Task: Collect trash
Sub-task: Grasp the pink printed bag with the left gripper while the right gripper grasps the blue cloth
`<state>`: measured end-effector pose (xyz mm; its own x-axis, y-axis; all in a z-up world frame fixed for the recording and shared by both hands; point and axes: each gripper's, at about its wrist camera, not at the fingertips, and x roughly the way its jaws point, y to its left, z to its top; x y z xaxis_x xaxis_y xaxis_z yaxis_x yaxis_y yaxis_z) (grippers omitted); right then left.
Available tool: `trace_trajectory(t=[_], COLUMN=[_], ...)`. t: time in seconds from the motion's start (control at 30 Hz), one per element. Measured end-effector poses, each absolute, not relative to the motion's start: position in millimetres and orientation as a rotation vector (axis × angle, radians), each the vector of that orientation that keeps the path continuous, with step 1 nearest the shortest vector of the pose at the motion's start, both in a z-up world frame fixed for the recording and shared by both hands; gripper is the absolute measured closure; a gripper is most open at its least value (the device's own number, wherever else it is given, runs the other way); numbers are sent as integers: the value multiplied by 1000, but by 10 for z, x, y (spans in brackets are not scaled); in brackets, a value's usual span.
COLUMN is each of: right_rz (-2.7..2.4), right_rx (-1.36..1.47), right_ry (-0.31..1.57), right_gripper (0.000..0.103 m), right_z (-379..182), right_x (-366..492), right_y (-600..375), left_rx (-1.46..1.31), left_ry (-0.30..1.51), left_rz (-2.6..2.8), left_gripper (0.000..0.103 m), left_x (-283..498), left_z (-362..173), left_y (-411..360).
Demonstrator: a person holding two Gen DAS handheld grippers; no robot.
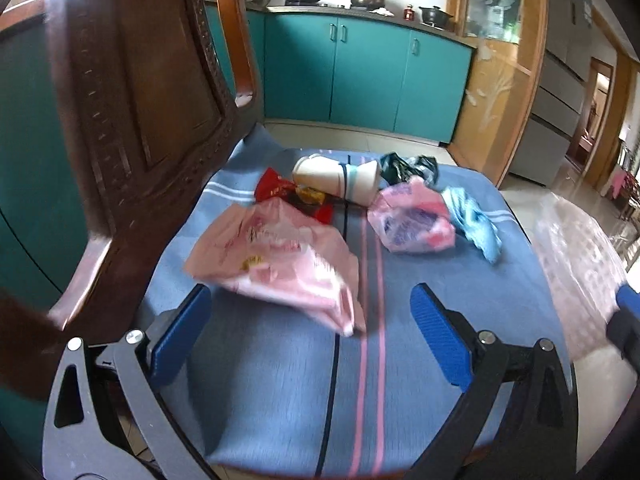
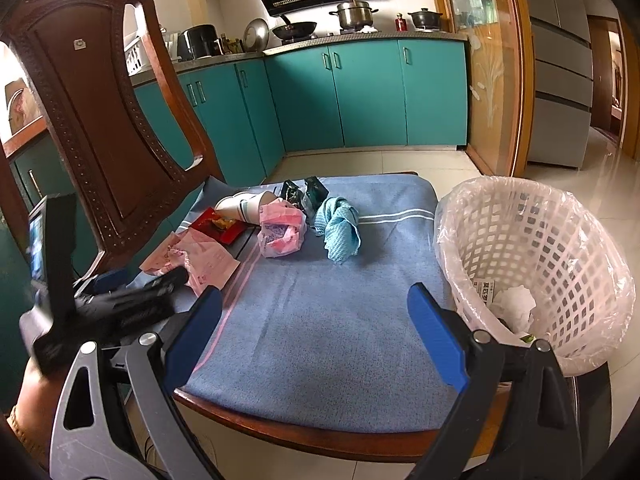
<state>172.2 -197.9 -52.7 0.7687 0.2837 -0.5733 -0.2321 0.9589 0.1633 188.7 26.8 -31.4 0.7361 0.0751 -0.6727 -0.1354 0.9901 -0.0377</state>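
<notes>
Left wrist view: the left tool (image 1: 310,332) hangs wide apart and empty over the blue cloth (image 1: 280,392) on the chair seat, its left finger near the flat pink wrapper (image 1: 280,260). Beyond lie a tipped paper cup (image 1: 336,176), a red packet (image 1: 280,192), a crumpled pink bag (image 1: 412,216) and a blue rag (image 1: 476,220). The near cloth is bare.

Right wrist view: the right tool (image 2: 314,328) is also wide and empty. The lined white basket (image 2: 560,240) stands at the seat's right edge, just beside the right finger.

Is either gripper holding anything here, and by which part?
Nothing is held. The left gripper and right gripper are both open, fingers empty above the cloth.
</notes>
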Motion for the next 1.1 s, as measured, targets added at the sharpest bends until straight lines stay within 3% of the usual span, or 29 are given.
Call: trace_trajectory(t=[0.1, 0.23, 0.3, 0.37, 0.43, 0.6, 0.8, 0.9, 0.93, 1.1], right_rz=[278, 284, 287, 282, 277, 247, 218, 233, 242, 265], right_rx=[81, 76, 66, 44, 27, 54, 54, 55, 64, 91], right_ry=[642, 655, 669, 682, 691, 727, 789, 858, 882, 800], right_gripper=[11, 11, 11, 11, 11, 16, 36, 74, 100, 101], right_z=[-546, -596, -633, -681, -726, -860, -1056, -1245, -1298, -1016], right_x=[1773, 1880, 1981, 2114, 2254, 2635, 3186, 3403, 3437, 3163], right_y=[-1980, -1973, -1944, -1888, -1845, -1868, -1815, -1801, -1818, -1957], left_rx=[-71, -90, -122, -138, -164, -240, -300, -312, -328, -320], left_ry=[783, 870, 892, 883, 871, 728, 434, 383, 379, 419], left_rz=[129, 156, 134, 118, 96, -11, -131, -135, -134, -130], left_gripper=[5, 37, 43, 78, 89, 92, 92, 92, 92, 92], left_x=[2120, 2314, 2323, 2276, 2196, 1704, 925, 737, 718, 876], left_z=[-431, -690, -738, -691, -601, -104, 532, 595, 595, 521], left_y=[276, 373, 432, 462, 502, 574, 658, 718, 757, 800])
